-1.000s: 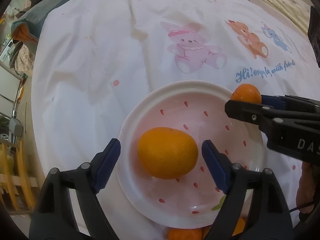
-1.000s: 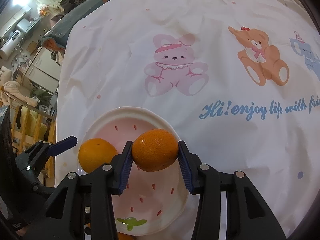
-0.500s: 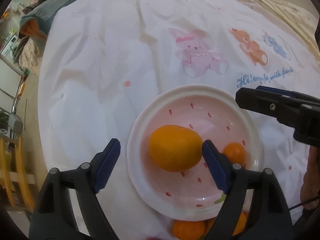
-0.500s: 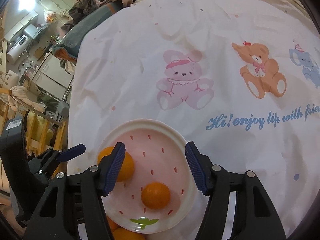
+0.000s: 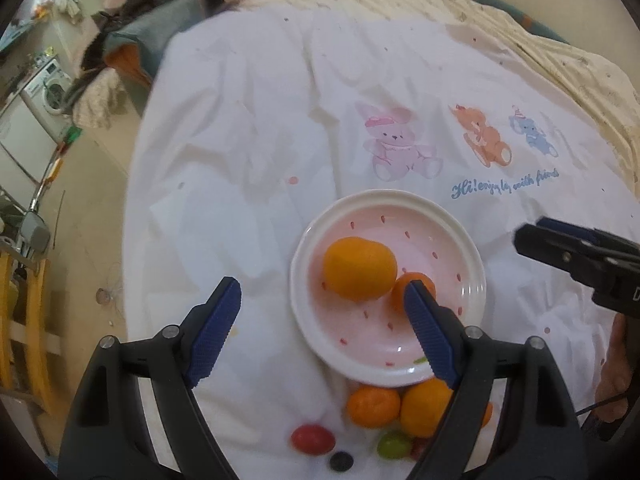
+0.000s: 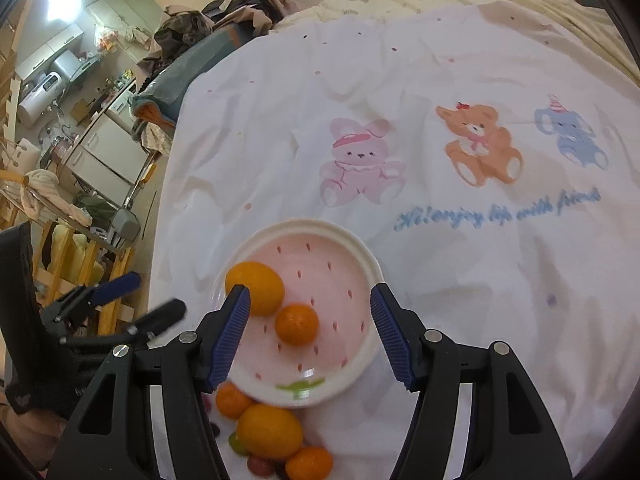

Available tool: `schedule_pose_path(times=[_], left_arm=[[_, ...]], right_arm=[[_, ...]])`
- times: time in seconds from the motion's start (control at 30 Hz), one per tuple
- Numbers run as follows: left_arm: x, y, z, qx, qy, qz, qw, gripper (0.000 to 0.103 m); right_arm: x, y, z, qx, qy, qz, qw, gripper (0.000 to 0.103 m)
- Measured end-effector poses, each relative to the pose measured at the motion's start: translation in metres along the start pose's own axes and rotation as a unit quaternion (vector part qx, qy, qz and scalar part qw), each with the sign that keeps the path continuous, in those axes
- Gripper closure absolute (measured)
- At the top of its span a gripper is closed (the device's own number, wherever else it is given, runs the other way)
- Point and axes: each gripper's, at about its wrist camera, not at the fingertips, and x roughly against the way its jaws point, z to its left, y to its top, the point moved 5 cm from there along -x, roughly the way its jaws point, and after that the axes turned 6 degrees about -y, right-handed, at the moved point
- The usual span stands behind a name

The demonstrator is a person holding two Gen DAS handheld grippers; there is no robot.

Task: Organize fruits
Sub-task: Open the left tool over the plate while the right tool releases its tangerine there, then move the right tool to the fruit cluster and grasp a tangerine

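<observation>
Likely home; bed (image 5: pixel 360 112); washing machine (image 5: pixel 48 92)

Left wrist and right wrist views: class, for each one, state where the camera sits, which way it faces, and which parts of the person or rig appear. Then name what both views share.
Left wrist: sits on the left gripper, facing forward and down over the plate; shows its own open fingers, plus the right gripper at right.
Right wrist: sits on the right gripper, facing likewise; shows its open fingers, with the left gripper at left.
Shared: plate, large orange, small orange, loose fruit pile, cartoon sheet.
</observation>
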Motion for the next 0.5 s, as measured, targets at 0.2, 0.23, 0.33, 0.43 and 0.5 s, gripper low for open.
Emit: schedule_pose_path(times=[0.2,0.23,0.33,0.43,0.5], left_arm=[[0.025,-0.022,0.007,0.009,0.009,-0.015,0.9998,0.022],[0.027,-0.025,0.007,0.012,0.007,-0.015,0.9998,0.022],[0.035,-0.040,0.010,0.025,0.002,-0.014,0.9996,0.022],[0.040,-0.054,0.011,0.034,-0.001,-0.010,0.9994,0.022],[0.041,-0.062,0.012,0.039,-0.006,-0.003,0.9992,0.022]], right_arm=[[0.031,-0.026,0.003,0.016,-0.016,-0.015,1.000,0.038],[0.034,-0.029,0.004,0.017,-0.017,-0.017,1.000,0.038],[0.043,-0.045,0.006,0.014,-0.018,-0.018,1.000,0.038],[0.047,-0.061,0.005,0.006,-0.020,-0.010,1.000,0.038],[0.049,-0.069,0.004,-0.001,-0.020,-0.006,1.000,0.038]])
